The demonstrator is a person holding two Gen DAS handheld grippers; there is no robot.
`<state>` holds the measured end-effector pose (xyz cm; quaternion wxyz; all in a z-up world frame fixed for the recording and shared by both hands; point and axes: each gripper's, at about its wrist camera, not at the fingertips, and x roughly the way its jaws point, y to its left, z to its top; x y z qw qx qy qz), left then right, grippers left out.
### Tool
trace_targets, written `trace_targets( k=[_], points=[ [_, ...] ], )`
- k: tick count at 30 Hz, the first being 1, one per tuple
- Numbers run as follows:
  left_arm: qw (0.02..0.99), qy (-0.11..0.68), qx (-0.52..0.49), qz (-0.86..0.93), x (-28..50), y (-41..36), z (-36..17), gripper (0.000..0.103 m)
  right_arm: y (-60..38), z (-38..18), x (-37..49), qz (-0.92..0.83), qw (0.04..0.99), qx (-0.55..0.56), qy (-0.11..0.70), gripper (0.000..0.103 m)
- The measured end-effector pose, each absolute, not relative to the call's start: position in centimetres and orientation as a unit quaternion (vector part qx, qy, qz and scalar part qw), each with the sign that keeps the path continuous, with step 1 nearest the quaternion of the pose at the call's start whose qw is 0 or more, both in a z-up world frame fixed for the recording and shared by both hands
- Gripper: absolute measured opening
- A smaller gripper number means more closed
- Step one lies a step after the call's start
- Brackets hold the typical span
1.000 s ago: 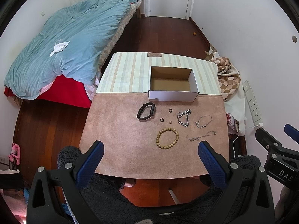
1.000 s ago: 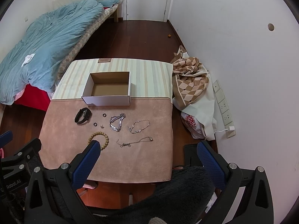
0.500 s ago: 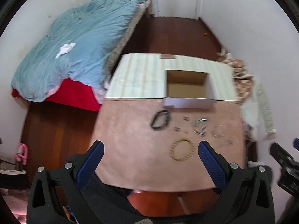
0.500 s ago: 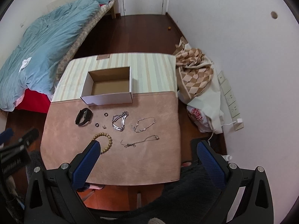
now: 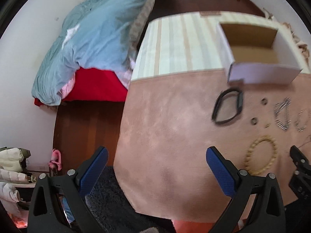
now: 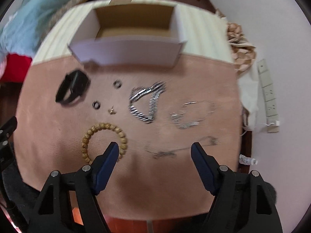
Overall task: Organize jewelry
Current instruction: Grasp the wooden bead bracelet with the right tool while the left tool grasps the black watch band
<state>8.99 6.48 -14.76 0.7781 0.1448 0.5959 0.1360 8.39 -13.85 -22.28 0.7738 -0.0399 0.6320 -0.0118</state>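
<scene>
Blue fingers on both grippers gape, empty.

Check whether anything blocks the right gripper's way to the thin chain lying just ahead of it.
Nothing visible does. The right gripper is open, and the thin chain lies on bare mat between its fingers. The bead bracelet sits off to the left.

Your table wears a pink suede-like cover in front and a striped one behind. On it you have an open white box, a black band, two small rings, a wooden bead bracelet and three silver chains.
</scene>
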Motion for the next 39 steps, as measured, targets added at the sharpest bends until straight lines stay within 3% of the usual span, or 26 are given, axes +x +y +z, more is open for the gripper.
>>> trace_targets(
  k=[10, 13, 14, 15, 23, 30, 35, 39],
  points=[
    [0.763, 0.610, 0.143, 0.162, 8.2, 9.3, -18.0, 0.103, -9.7, -27.3, 8.3, 0.027, 0.760, -0.063, 0.647, 0.057],
    [0.765, 0.611, 0.127, 0.159, 8.1, 9.7, -18.1, 0.103, -8.8, -27.7, 8.2, 0.056, 0.762, -0.058, 0.643, 0.038],
    [0.768, 0.609, 0.121, 0.156, 8.2, 9.8, -18.1, 0.103, -8.7, -27.7, 8.1, 0.063, 0.762, -0.054, 0.643, 0.028],
    [0.771, 0.608, 0.115, 0.151, 8.3, 9.8, -18.0, 0.103, -8.7, -27.7, 8.0, 0.061, 0.762, -0.056, 0.642, 0.008],
    [0.795, 0.594, 0.085, 0.090, 11.0, 8.8, -17.0, 0.103, -13.0, -27.0, 7.8, 0.037, 0.773, 0.050, 0.631, 0.009],
    [0.793, 0.607, 0.057, 0.009, 14.1, 6.9, -18.0, 0.101, -15.3, -24.7, 8.2, 0.010, 0.790, 0.060, 0.610, 0.009],
    [0.779, 0.622, 0.075, -0.024, 16.1, 4.9, -20.1, 0.068, -16.9, -23.5, 9.5, -0.001, 0.790, 0.070, 0.609, 0.009],
    [0.775, 0.627, 0.072, -0.028, 17.3, 4.7, -21.2, 0.061, -16.6, -23.8, 9.8, 0.001, 0.790, 0.068, 0.609, 0.009]
  ],
)
